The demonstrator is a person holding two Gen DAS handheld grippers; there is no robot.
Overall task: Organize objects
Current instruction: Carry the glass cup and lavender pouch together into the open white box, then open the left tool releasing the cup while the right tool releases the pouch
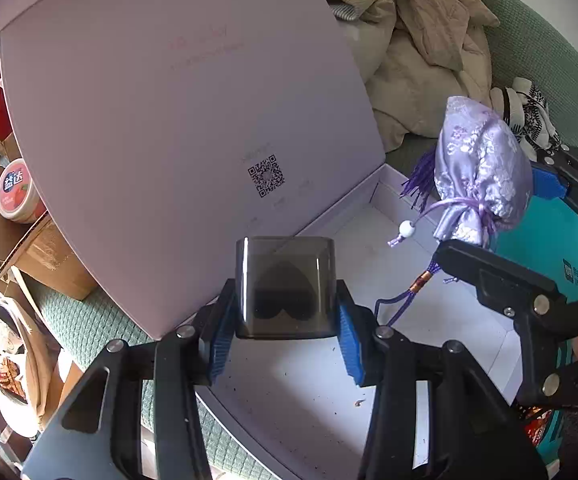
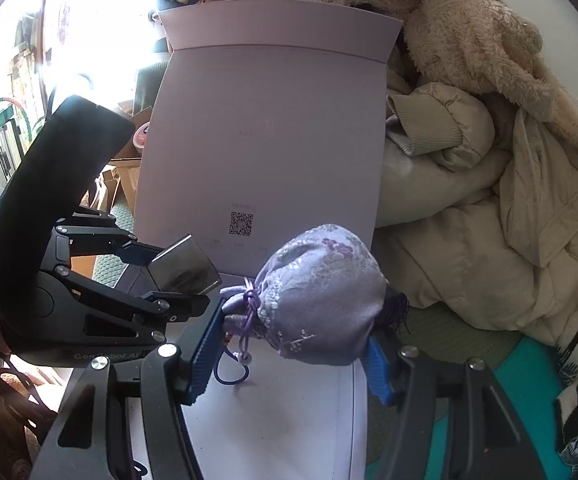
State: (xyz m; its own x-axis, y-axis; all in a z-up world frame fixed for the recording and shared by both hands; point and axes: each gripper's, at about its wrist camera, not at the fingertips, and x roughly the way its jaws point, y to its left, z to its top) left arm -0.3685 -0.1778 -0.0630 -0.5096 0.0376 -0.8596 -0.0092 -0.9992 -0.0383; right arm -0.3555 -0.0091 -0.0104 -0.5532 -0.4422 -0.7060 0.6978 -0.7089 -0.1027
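Your left hand-held gripper is clamped on a smoky translucent cube; both blue pads press its side faces. A dark heart shape shows inside the cube. The cube hangs over the white floor of the open lilac box, close to the hinge where the raised lid meets the base. A QR code is printed low on the lid's inner face.

Your right hand-held gripper is closed on a lilac brocade pouch. The pouch sits between the blue pads, its tied neck towards the left pad and its rounded body against the right one. A purple cord with a white bead loops down from the neck, and a dark purple tassel sticks out on the far side. In the left wrist view the pouch is held above the box's right edge, to the right of the cube and apart from it.

The box rests on a green textured surface. Beige coats are heaped to the right of the lid. A round tub with a red and white label sits on cardboard boxes to the left. A black and white patterned glove lies behind the pouch.
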